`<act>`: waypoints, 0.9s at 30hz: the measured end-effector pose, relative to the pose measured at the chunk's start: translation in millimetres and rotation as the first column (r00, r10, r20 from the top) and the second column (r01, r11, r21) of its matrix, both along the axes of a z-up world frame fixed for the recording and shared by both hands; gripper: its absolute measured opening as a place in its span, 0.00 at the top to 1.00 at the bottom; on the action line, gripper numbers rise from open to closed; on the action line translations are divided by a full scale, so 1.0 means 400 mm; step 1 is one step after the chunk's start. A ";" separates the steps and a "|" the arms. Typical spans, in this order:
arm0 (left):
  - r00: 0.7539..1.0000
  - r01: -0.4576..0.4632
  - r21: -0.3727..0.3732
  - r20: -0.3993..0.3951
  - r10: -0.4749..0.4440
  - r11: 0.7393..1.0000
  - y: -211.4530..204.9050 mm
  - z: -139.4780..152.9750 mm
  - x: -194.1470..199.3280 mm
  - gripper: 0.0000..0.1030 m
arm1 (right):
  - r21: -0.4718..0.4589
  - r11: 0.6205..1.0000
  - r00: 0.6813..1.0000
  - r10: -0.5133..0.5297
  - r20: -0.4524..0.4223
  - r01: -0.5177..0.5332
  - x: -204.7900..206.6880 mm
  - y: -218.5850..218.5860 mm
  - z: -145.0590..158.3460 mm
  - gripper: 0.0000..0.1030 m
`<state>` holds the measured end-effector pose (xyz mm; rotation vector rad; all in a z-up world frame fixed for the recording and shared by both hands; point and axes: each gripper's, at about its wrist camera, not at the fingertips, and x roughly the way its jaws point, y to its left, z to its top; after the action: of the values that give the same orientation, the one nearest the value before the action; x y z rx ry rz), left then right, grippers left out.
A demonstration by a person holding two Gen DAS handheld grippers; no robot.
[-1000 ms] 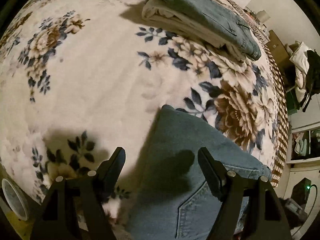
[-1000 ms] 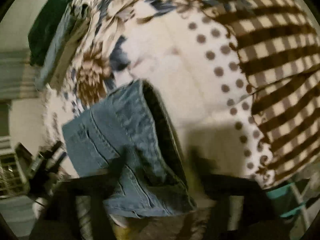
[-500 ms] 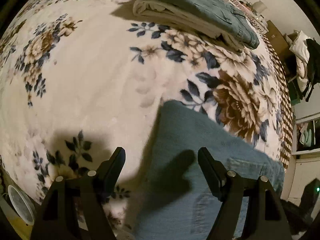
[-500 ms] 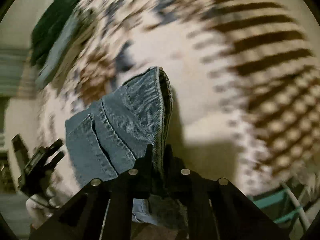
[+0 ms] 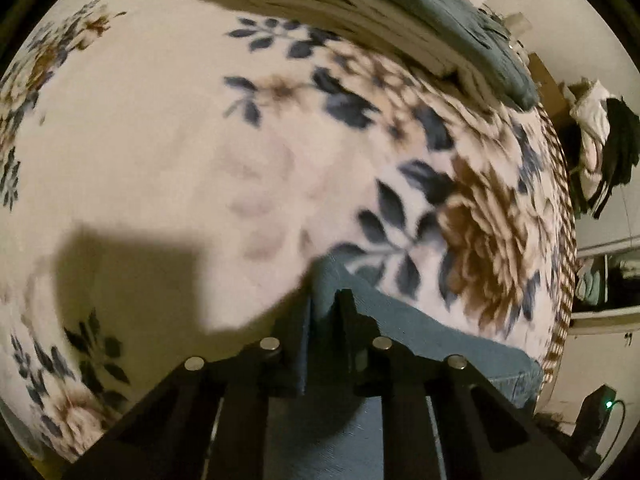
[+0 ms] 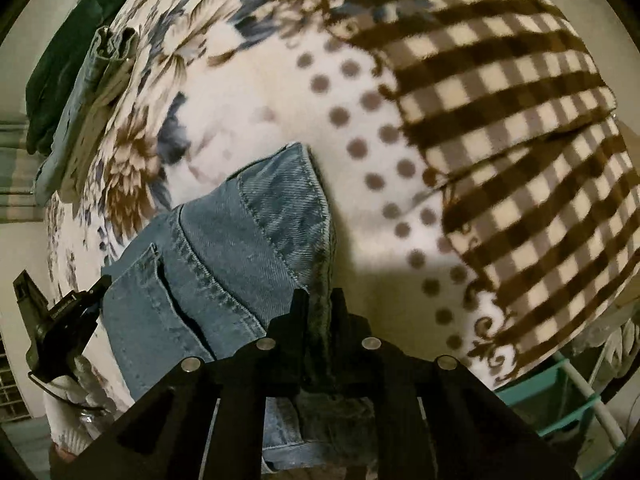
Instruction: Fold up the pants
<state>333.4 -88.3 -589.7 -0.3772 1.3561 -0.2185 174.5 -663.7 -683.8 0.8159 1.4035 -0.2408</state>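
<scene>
On the bed's flowered blanket (image 5: 168, 152) lie the jeans (image 6: 240, 240), and both of your tools are closed on them: the left tool (image 5: 323, 312) pinches one folded edge, the right tool (image 6: 318, 312) the thick hemmed edge. Denim looks heavy, limp, grippy; hold seams and hems, since layers may slide apart.

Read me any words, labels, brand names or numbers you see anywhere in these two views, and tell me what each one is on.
None: no readable text shows on the blue denim pants, the floral fleece blanket or the stack of folded clothes; both views are motion-blurred.
</scene>
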 end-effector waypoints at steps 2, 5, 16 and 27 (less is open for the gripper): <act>1.000 0.005 -0.011 -0.016 -0.006 1.000 0.002 -0.010 0.003 0.89 | 0.003 1.000 1.000 0.001 -0.013 -0.001 0.010 0.001 -0.013 0.88; 0.999 -0.001 -0.062 -0.039 -0.001 0.998 0.018 0.007 -0.001 0.86 | 0.017 0.999 0.998 0.050 -0.037 -0.049 0.031 0.013 -0.028 0.69; 0.982 -0.128 -0.287 -0.172 0.080 0.950 0.099 0.042 -0.232 0.35 | 0.309 0.919 0.969 -0.223 -0.103 0.245 -0.246 0.019 -0.026 0.27; 0.989 0.086 -0.081 -0.114 -0.095 0.993 0.019 -0.024 -0.302 0.65 | 0.268 0.905 0.944 -0.322 -0.076 0.330 -0.261 0.122 -0.064 0.81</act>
<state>212.5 -80.6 -599.5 -0.3975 1.4857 -0.3284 70.0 -615.0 -709.5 1.2893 1.3404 -0.3183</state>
